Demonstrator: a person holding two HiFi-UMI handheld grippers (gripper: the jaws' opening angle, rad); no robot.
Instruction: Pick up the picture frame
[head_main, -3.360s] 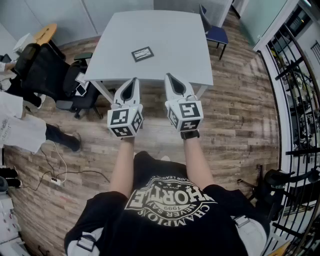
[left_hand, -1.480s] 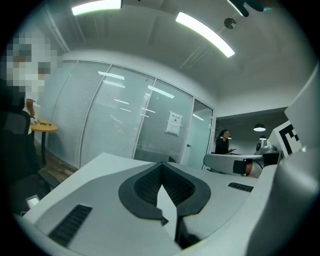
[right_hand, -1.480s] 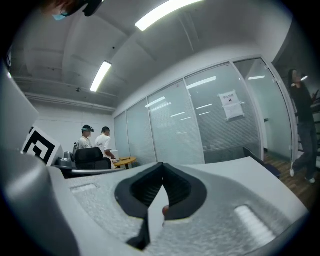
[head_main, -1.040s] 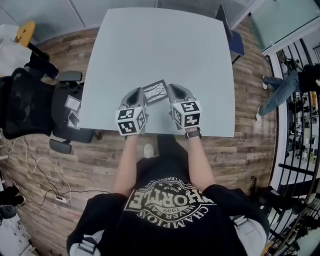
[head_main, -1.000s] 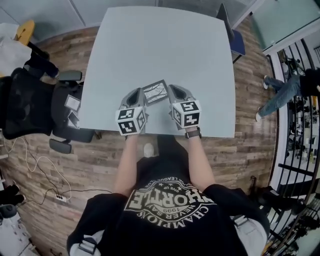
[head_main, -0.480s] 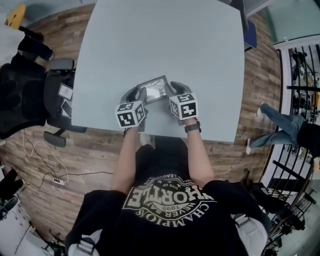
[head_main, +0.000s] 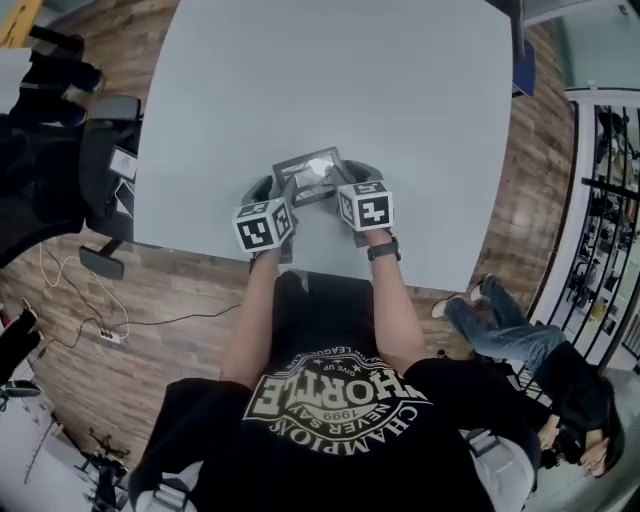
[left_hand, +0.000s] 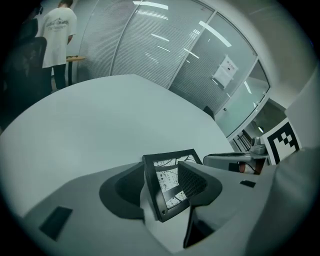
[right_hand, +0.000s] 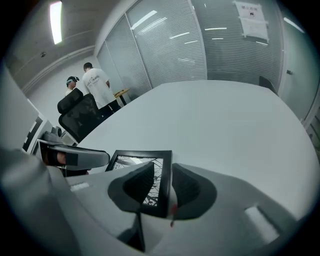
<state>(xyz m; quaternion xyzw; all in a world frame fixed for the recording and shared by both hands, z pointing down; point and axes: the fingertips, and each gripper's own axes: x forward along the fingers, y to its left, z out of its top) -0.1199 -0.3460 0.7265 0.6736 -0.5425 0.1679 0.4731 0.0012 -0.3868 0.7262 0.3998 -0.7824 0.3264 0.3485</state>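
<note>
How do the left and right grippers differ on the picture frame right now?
The left gripper straddles the left edge of the picture frame; the right gripper straddles its right edge. The left gripper's fingers show a wider gap around the frame than the right gripper's, which sit close to it. Shared: both point down toward the table, and both are opening with the frame between their fingers.

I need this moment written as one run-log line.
left gripper: opening, frame between jaws | right gripper: opening, frame between jaws | frame: tilted, table contact unclear
</note>
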